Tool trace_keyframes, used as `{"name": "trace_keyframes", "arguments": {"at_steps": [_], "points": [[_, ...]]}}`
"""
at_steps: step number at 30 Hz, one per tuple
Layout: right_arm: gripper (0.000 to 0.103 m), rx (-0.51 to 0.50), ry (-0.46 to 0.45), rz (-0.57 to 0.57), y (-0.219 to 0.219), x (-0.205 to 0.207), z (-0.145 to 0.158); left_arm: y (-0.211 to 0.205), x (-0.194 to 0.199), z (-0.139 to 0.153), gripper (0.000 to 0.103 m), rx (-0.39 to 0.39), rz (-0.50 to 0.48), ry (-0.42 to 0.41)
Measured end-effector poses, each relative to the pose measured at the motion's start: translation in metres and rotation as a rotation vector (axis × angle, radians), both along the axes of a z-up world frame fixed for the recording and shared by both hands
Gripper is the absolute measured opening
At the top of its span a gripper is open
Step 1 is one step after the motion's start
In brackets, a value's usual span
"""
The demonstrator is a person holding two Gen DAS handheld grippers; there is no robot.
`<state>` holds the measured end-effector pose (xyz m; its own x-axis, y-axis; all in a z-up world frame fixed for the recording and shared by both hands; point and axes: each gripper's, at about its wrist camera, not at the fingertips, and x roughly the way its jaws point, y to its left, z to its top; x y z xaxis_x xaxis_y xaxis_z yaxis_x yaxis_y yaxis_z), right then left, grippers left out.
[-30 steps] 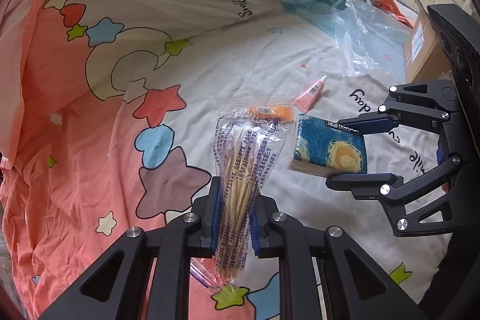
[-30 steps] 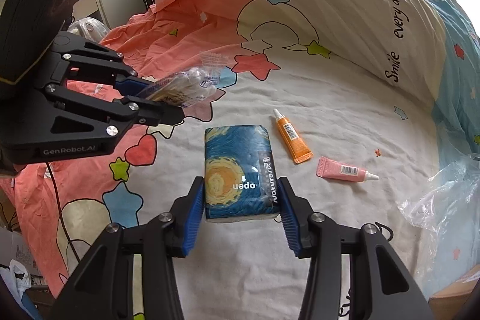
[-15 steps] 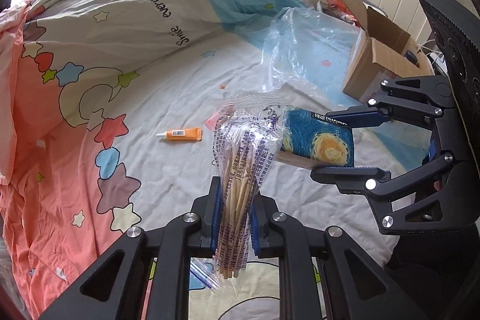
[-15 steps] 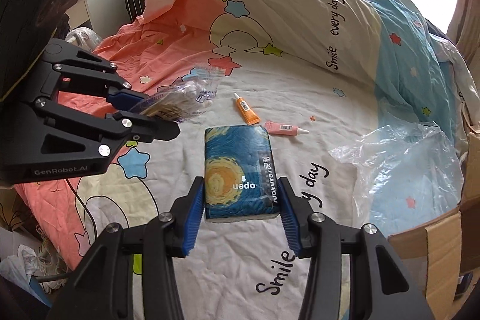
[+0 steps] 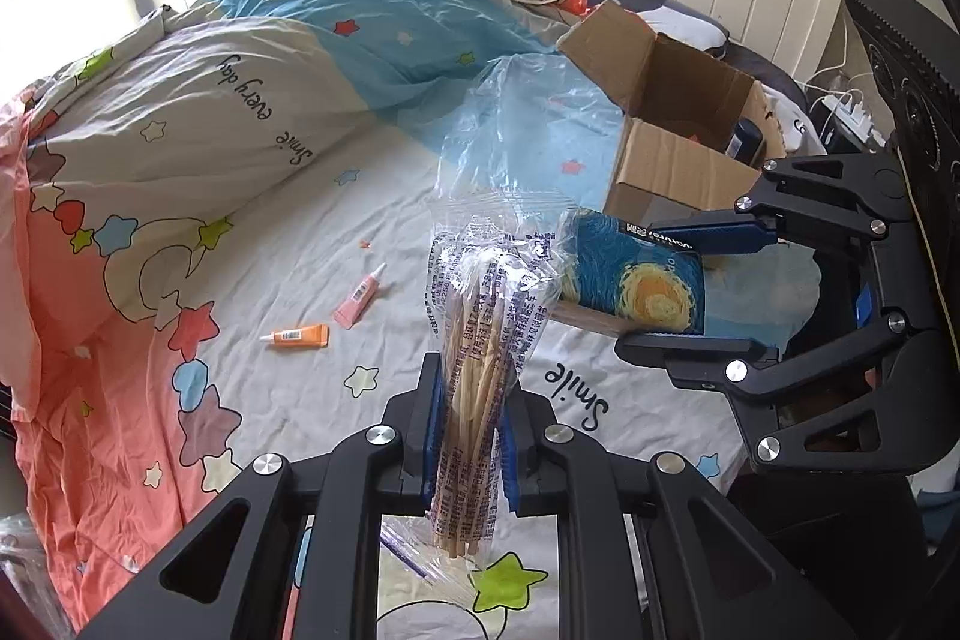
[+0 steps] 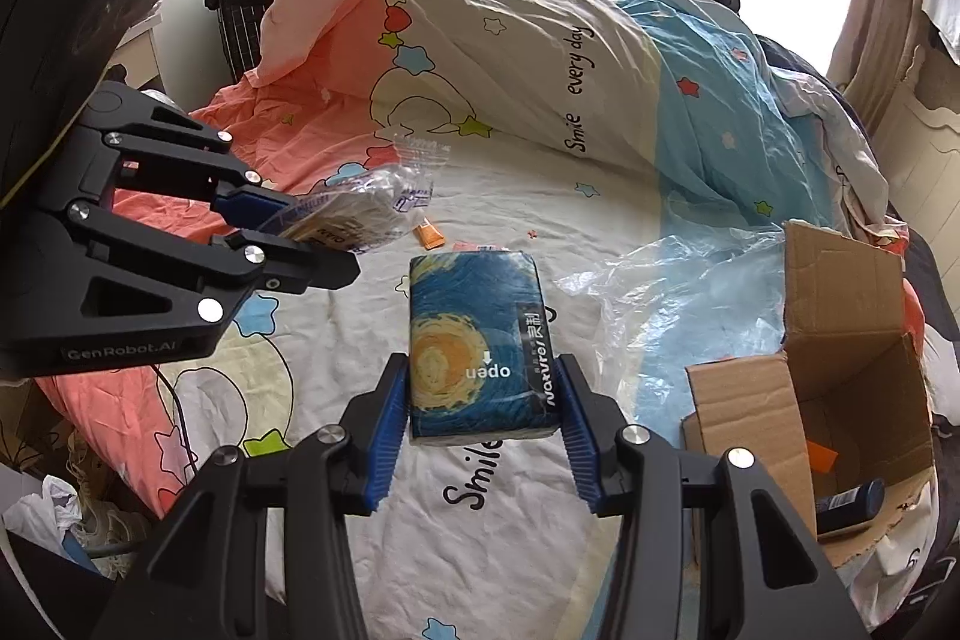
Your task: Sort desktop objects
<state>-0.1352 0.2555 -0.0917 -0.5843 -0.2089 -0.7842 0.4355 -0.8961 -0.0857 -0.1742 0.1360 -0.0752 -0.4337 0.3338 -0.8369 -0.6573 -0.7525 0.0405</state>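
In the left wrist view, the bag of wooden sticks [image 5: 474, 370] pinched in the left gripper [image 5: 469, 421] covers the sheet straight ahead of the fingers, and its print is too small to read. The tissue pack [image 5: 636, 280] in the right gripper [image 5: 690, 292] has its near-left corner hidden behind that bag. Beyond it, the cardboard box [image 5: 672, 124] shows only part of its inside, where a dark object [image 5: 744, 137] is half hidden by the wall.

In the right wrist view, the tissue pack [image 6: 480, 340] hides most of the pink tube [image 6: 474, 247] ahead of the fingers, and the orange tube [image 6: 429, 235] is partly behind the bag [image 6: 360, 211]. The box [image 6: 840, 376] runs off toward the right edge.
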Motion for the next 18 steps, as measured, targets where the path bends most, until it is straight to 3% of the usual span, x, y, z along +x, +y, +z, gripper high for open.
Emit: {"name": "trace_keyframes", "arguments": {"at_steps": [18], "points": [[0.044, -0.018, 0.066, -0.098, 0.076, 0.04, 0.037, 0.083, 0.04, 0.033, 0.016, -0.014, -0.083, 0.032]]}}
